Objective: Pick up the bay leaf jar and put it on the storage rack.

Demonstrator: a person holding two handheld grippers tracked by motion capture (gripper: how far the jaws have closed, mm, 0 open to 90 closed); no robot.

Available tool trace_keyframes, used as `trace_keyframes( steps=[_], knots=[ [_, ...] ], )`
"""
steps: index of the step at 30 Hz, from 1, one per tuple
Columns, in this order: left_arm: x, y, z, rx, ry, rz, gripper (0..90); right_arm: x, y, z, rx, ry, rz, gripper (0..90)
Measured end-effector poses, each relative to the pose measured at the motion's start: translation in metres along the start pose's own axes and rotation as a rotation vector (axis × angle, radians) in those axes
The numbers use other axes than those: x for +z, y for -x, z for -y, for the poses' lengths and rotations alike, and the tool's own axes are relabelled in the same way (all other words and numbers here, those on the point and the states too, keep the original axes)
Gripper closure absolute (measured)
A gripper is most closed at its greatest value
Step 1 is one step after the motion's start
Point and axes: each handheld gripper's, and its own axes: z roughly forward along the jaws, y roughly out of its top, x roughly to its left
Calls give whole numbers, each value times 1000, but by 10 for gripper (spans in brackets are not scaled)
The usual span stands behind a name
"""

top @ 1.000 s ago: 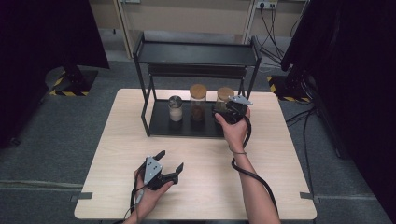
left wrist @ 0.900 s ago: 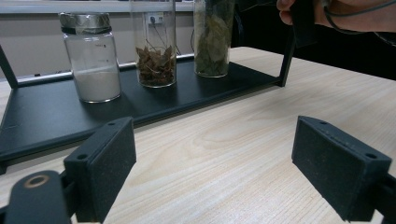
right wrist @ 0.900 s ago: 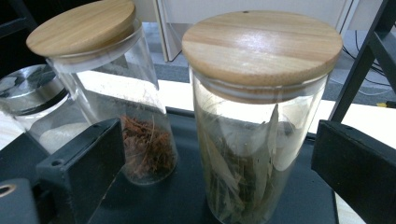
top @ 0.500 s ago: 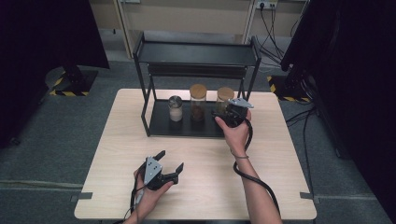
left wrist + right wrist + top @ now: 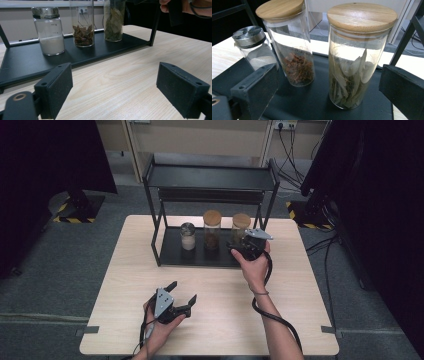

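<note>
On the lower shelf (image 5: 200, 256) of a black rack stand three glass jars. From left to right they are a short metal-lidded jar of white powder (image 5: 187, 236) (image 5: 254, 47), a tall wood-lidded jar of brown spice (image 5: 212, 230) (image 5: 293, 50) and a tall wood-lidded jar of dried leaves (image 5: 241, 227) (image 5: 355, 62). My right gripper (image 5: 239, 244) (image 5: 330, 100) is open just in front of the leaf jar, with the jar ahead between its jaws and untouched. Near the table's front, my left gripper (image 5: 182, 291) (image 5: 117, 85) is open and empty. It faces the three jars (image 5: 82, 25).
The rack's upper shelf (image 5: 210, 176) overhangs the jars, and its posts (image 5: 156, 240) stand at the corners. The wooden table (image 5: 300, 310) has bare room in front of the rack and on both sides. The right hand (image 5: 185, 7) shows in the left gripper view.
My right gripper has shifted slightly, settling lower in front of the leaf jar. The left gripper has not moved.
</note>
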Motion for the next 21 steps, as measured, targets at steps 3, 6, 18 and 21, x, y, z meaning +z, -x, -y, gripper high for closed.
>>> trace_keyframes(
  steps=[3,6,18,21],
  knots=[
    [0,0,0,1,0,0,132,-2,0,1,-7,-1,-5,29],
    [0,0,0,1,0,0,133,-5,-1,2,-10,0,-11,28],
    [0,0,0,3,0,0,132,-15,-3,6,-26,7,-40,27],
    [0,0,0,4,0,0,132,-17,-4,8,-30,4,-47,27]
  ],
)
